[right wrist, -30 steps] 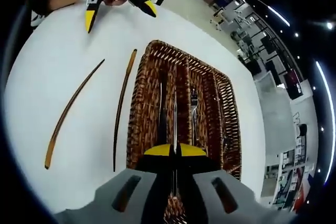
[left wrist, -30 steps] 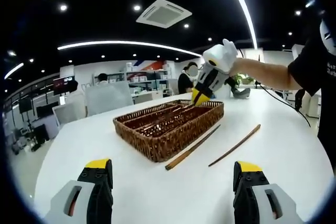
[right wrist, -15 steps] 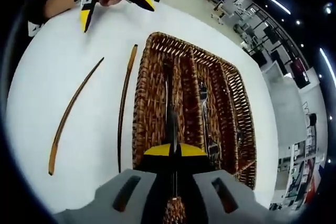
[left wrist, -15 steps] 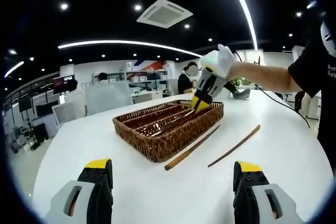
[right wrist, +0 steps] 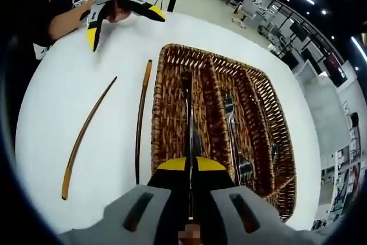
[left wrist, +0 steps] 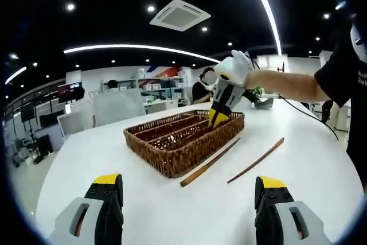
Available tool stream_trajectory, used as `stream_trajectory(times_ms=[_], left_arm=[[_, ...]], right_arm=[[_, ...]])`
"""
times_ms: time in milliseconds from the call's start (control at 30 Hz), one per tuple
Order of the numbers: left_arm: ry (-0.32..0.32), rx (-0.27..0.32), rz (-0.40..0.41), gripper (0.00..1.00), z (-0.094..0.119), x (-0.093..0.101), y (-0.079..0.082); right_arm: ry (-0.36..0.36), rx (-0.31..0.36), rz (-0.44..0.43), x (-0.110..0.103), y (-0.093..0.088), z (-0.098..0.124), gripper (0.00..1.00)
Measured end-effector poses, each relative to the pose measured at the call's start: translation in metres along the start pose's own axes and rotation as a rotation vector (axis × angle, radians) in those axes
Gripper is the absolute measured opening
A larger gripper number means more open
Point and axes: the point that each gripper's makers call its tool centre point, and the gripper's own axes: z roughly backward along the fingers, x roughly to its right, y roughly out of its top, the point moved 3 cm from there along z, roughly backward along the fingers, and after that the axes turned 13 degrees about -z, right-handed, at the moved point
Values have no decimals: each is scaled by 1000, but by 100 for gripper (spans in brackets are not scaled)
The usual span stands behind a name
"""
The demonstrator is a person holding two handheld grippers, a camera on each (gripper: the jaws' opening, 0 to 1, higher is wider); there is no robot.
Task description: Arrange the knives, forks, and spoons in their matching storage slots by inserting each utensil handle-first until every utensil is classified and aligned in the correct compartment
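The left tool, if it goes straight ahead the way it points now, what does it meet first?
Probably the two wooden sticks on the table, then the basket; depth is unclear.

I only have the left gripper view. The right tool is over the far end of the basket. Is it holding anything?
Observer: Yes. The right tool is shut on a slim metal utensil that runs lengthwise along one compartment of the basket.
Operator: Anything in the neighbouring slots?
Observer: A fork lies in the next compartment, on the side away from the wooden sticks.
Operator: And beyond that?
Observer: Another utensil lies in the outermost compartment, too small to tell its type.
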Motion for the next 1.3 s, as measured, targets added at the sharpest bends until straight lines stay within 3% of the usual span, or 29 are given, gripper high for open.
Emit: stream_trajectory(times_ms=[333, 600, 767, 1033, 1300], left_arm=[[0, 2, -2, 100, -1, -1, 0], [1, 0, -2, 100, -1, -1, 0], [2, 1, -3, 100, -1, -2, 0], [1, -2, -4, 100, -2, -1, 0], [3, -1, -4, 100, -1, -1, -1]], right_arm=[[10, 6, 47, -2, -3, -5, 2], [-58, -61, 213, 6, -12, -21, 2], [-64, -42, 206, 9, -11, -22, 2], [-139, -43, 304, 13, -5, -22, 2], [-142, -38, 297, 12, -2, -17, 2]])
